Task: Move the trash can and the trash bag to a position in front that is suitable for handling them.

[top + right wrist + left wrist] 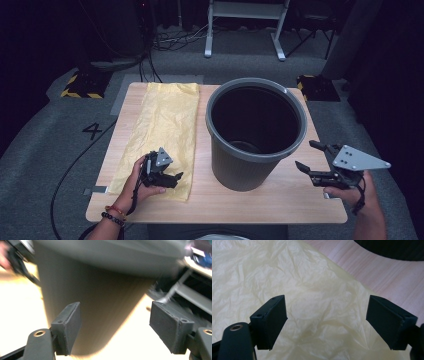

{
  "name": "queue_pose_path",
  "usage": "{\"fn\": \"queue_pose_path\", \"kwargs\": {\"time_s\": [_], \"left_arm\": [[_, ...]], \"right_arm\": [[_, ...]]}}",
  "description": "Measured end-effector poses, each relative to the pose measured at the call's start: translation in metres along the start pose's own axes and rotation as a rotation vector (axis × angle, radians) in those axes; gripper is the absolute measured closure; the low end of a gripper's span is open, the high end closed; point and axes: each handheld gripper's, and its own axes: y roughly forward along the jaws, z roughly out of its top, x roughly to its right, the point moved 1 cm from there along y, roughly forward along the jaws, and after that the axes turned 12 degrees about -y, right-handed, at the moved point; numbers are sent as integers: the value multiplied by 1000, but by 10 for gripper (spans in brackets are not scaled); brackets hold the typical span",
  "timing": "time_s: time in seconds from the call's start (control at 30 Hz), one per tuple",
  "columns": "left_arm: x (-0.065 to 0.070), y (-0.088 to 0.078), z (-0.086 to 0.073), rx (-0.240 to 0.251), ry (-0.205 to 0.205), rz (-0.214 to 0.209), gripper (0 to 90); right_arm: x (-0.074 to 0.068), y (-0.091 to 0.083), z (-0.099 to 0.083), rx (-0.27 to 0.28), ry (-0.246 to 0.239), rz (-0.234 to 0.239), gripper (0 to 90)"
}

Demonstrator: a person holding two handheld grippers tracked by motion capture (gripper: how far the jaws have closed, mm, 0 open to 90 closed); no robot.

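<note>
My left gripper hovers over the near end of a crinkled yellow plastic bag, jaws spread wide with nothing between them. The bag lies flat on the left side of the wooden counter. A grey bin stands upright beside it. My right gripper sits by the counter's right edge near the bin, its jaws also wide and empty.

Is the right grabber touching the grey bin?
Apart. The high view shows the right gripper beside the grey bin with bare table between them, jaws open and empty.
</note>
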Motion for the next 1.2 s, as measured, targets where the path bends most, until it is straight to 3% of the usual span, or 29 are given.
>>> {"fn": "queue_pose_path", "kwargs": {"time_s": [0.03,0.07,0.1,0.2,0.23,0.27,0.3,0.33,0.43,0.5,0.53,0.67,0.93,1.2], "left_arm": [[-1,2,3,4,4,-1,166],[-4,7,10,7,-5,-1,167],[-4,7,10,7,-5,-1,167],[-9,18,21,-1,-8,6,162],[-13,30,27,-31,-20,15,162],[-13,30,27,-31,-20,15,162],[-16,40,33,-35,-19,39,165],[-17,45,36,-37,-28,36,168],[-17,53,42,-33,-35,51,165],[-19,58,49,-32,-31,62,163],[-21,65,53,-31,-56,84,164],[-23,75,54,-52,-71,127,179],[-35,76,49,-74,-168,56,172],[-38,70,44,-79,-134,14,229]], "right_arm": [[0,0,0,0,0,0,250],[0,14,-21,-58,16,-14,244],[0,14,-21,-58,16,-14,244],[0,44,-59,-132,73,33,246],[-2,52,-67,-164,73,39,249],[-2,52,-67,-164,73,39,249],[-5,68,-81,-237,68,49,253],[-7,74,-87,-267,60,56,254],[-10,85,-96,-296,59,70,255],[-11,92,-102,-299,67,75,255],[-13,97,-106,-311,67,79,256],[-14,101,-111,-306,73,92,261],[-14,103,-122,-329,97,103,260],[-13,103,-127,-302,146,116,252]]}}
